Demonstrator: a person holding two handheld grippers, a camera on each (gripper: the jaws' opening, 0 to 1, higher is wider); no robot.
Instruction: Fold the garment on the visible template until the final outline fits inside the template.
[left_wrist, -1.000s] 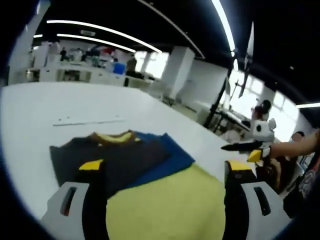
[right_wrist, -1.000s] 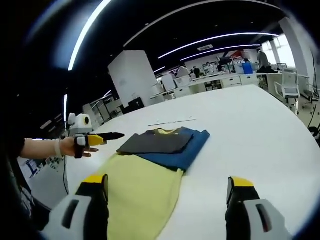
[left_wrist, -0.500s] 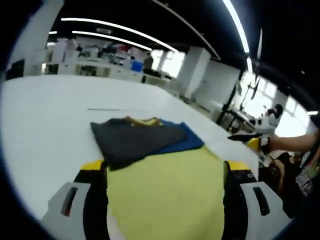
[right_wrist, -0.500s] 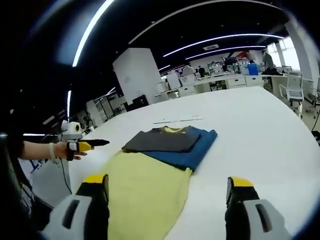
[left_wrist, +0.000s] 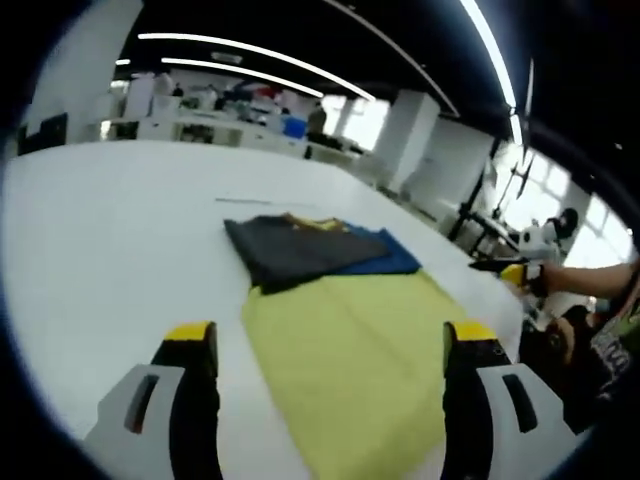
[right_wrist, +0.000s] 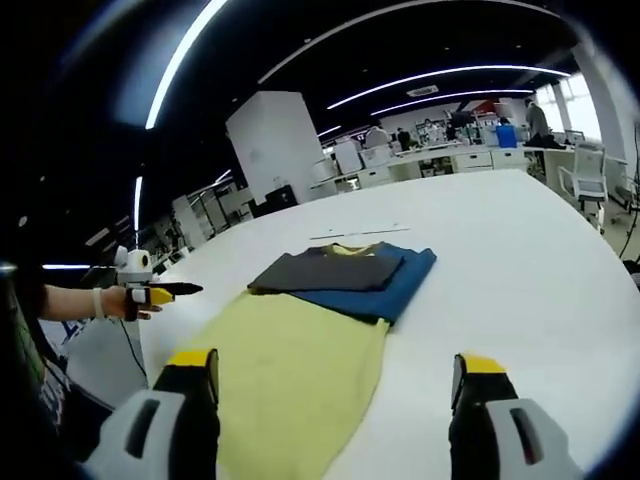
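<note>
In the left gripper view, the left gripper (left_wrist: 325, 345) is hovering with jaws spread, gripping nothing, over the yellow template (left_wrist: 355, 355) on the white table (left_wrist: 100, 230). The folded garment (left_wrist: 300, 252) is lying across the template's far edge. In the right gripper view, the right gripper (right_wrist: 335, 385) is likewise released above the template (right_wrist: 290, 375), with the garment (right_wrist: 345, 275) lying beyond.

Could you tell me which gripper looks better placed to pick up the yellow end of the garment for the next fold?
Probably the left gripper: in its view the yellow end lies between its open jaws. In the right gripper view, the right gripper has it only by one jaw.
</note>
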